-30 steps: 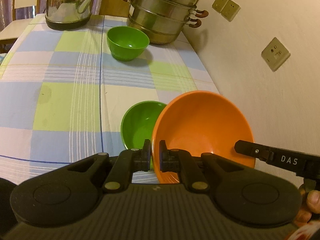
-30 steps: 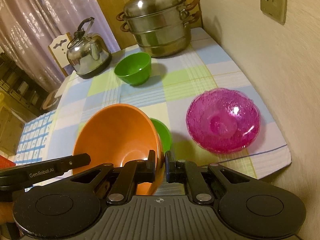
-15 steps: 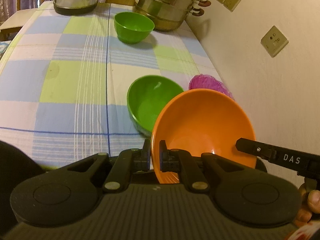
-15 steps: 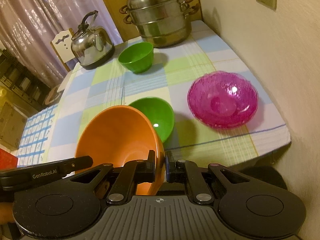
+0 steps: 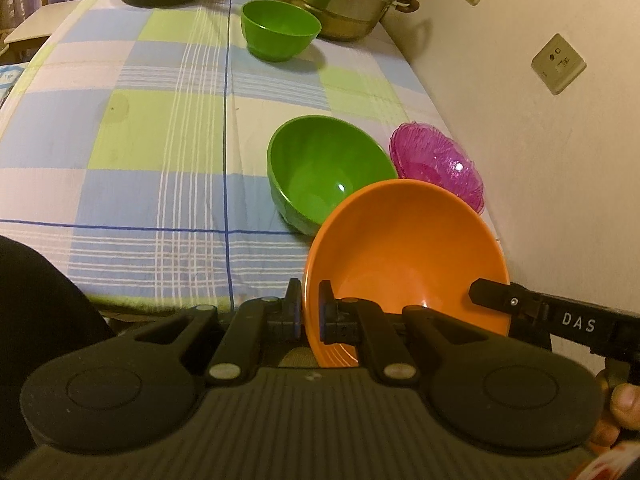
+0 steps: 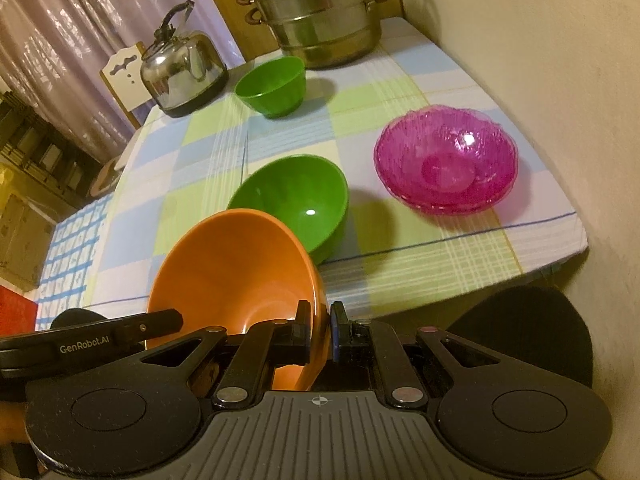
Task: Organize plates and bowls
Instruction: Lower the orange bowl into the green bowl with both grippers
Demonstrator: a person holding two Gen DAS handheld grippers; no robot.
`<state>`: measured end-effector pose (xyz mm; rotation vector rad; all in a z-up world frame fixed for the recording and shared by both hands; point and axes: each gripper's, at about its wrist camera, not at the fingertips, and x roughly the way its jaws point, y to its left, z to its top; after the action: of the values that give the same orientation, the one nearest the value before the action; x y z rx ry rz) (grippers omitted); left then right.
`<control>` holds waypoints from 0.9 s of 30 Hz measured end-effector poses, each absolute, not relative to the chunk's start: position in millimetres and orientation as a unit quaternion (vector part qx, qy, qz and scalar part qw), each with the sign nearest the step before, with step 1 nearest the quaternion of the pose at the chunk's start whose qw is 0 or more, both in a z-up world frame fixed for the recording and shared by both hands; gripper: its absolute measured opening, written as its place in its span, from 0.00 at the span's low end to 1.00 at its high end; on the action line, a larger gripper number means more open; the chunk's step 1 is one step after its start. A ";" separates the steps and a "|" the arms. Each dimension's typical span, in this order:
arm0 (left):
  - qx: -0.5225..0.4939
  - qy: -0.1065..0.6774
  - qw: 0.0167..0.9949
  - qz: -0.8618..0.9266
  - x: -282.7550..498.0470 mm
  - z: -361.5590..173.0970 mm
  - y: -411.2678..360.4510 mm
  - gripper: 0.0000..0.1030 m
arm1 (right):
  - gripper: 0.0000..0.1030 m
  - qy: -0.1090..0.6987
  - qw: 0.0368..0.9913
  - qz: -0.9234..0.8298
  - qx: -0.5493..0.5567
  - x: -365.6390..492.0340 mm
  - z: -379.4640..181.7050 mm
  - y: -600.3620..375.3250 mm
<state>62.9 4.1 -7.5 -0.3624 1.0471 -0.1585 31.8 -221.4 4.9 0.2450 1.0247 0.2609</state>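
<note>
At the near edge of the table (image 5: 120,152), just off its checked cloth, I hold the orange bowl (image 5: 404,256) between my two tongs. My left gripper (image 5: 309,312) is clenched on the bowl's rim on one side, one pad inside the wall and one outside; my right gripper (image 6: 320,324) pinches the opposite rim the same way. The bowl is smooth, matte plastic, deep and round, tilted so its hollow faces the left camera.

Beyond it, on the cloth, sits a green bowl (image 6: 292,204) of the same glossy plastic, upright and open, with a small highlight on its floor. From the left view the orange rim overlaps the green one; I cannot tell whether they touch. To the right of the green bowl, near the wall, a pink bowl (image 6: 446,164) of ribbed, translucent glass or plastic rests apart from it, its edge scalloped, looking like more than one nested together.

Further back a smaller green bowl (image 6: 272,88), straighter-sided, stands just in front of a stacked steel steamer pot (image 6: 316,16) with brown handles. A polished metal kettle (image 6: 180,68) stands at the far left corner. The cloth is woven in blue, lime and white squares with thin stripes. A beige wall socket (image 5: 558,64) shows on the plain wall.
</note>
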 end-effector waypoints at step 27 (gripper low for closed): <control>-0.183 0.476 0.857 -0.074 108.7 7.2 5.9 0.06 | 0.09 0.471 0.865 0.123 0.118 64.4 17.3 -225.3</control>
<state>108.7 5.9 7.2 -0.3853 0.9995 -0.1558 64.4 -225.3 17.3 0.2471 0.9866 0.2585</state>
